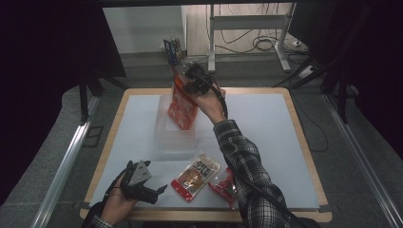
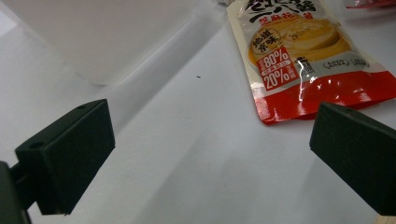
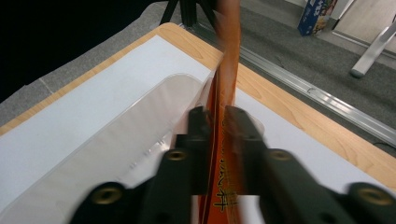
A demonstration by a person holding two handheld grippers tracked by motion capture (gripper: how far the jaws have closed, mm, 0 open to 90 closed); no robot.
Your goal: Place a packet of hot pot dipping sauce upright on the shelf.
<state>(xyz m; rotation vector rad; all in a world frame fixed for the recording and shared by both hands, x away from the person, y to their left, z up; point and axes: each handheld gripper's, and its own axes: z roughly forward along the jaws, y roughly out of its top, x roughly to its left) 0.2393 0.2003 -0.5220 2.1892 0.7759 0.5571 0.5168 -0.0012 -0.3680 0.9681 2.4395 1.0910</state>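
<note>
Between spread fingers of left gripper (image 1: 159, 191): bare table (image 2: 196, 154), nothing gripped; yellow-red pouch (image 2: 299, 56) just beyond. Farther off, right gripper (image 1: 183, 85) clamps orange packet (image 3: 224, 140) edge-on above clear tray (image 1: 164, 130). Risk: thin-edge grip slips, packet drops outside tray.

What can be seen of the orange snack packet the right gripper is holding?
The orange packet is a flat, glossy pouch with red-and-white print. It hangs upright, its top edge pinched between the shut jaws of the right gripper, its lower end dipping into the clear plastic container on the white table mat.
</note>
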